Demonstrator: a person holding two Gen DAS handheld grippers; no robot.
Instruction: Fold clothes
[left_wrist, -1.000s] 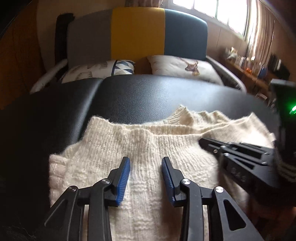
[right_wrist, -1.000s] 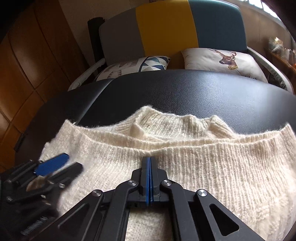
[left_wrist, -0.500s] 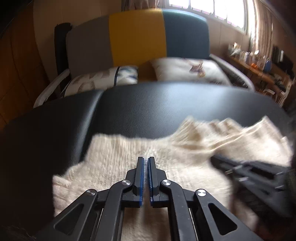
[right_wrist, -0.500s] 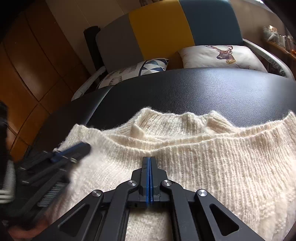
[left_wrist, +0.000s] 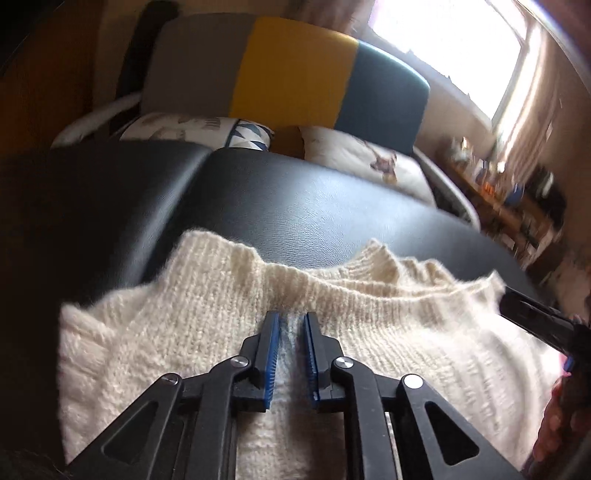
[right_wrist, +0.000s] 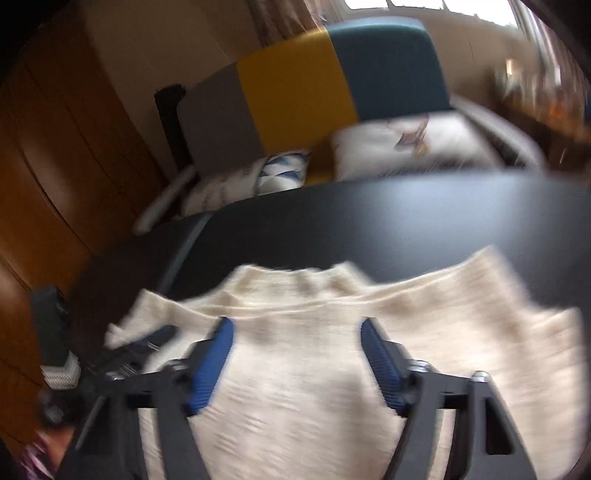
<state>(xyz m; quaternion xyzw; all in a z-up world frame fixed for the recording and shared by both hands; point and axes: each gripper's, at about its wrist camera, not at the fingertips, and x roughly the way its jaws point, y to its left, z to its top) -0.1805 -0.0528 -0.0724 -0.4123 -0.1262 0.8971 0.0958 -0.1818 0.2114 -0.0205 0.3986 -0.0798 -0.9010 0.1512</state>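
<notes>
A cream knit sweater (left_wrist: 369, 332) lies folded on the black padded bench (left_wrist: 295, 206); the left tongs (left_wrist: 291, 332) pinch a ridge of knit just behind the sweater's ribbed edge; the right tongs (right_wrist: 295, 347) hang wide apart over the sweater, empty, the view blurred.

Both tools (left_wrist: 290, 323) (right_wrist: 297, 330): black frames, blue ribbed pads, prob. silver screws.

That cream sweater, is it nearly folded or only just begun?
Partway, I would guess. The cream sweater lies on the black cushion with one layer already doubled up over its collar. In hand: the left tongs pinch a ridge of knit near that upper edge, while the right tongs hang wide open above it. Left: any side folds, and neatening.
</notes>
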